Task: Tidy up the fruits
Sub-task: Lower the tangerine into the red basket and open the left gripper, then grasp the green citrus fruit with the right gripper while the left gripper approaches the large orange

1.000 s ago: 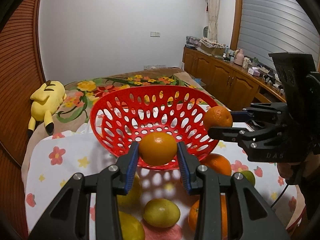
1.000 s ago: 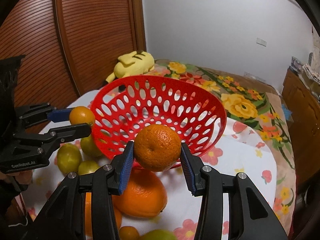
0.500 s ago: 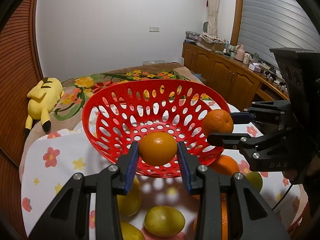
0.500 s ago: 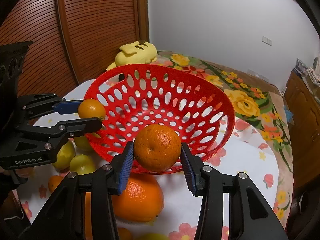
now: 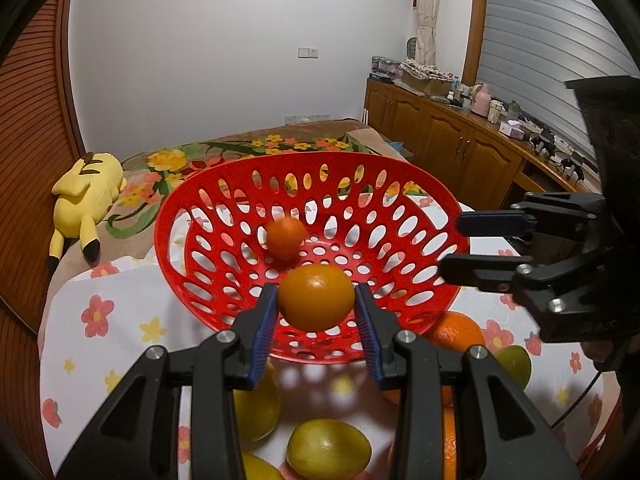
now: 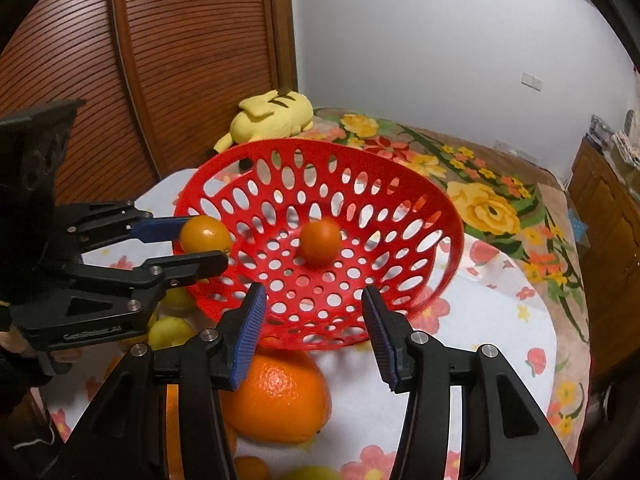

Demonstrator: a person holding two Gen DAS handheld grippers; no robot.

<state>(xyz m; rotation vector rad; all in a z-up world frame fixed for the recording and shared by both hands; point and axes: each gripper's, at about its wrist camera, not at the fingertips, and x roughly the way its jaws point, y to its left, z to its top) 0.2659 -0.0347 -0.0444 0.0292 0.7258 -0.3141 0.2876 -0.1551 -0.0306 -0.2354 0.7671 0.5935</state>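
A red perforated basket (image 5: 416,200) (image 6: 400,184) stands on the flowered tablecloth. My left gripper (image 5: 316,304) (image 6: 202,240) is shut on a smooth orange fruit (image 5: 316,302) (image 6: 205,234) at the basket's near rim. A small mandarin (image 5: 285,236) (image 6: 320,240) lies loose inside the basket. My right gripper (image 6: 314,312) (image 5: 450,245) hovers over the basket's rim, its jaws opening with nothing between them.
A large orange (image 6: 276,392) lies on the cloth under my right gripper. Yellow lemons (image 5: 328,450) (image 6: 172,330) and another orange (image 5: 454,330) lie in front of the basket. A yellow plush toy (image 5: 86,196) rests on the bed behind. Wooden cabinets (image 5: 460,148) line the right wall.
The right gripper has let go of the mandarin, which now lies in the basket. The left gripper has come slightly closer over the basket's rim with its fruit still held.
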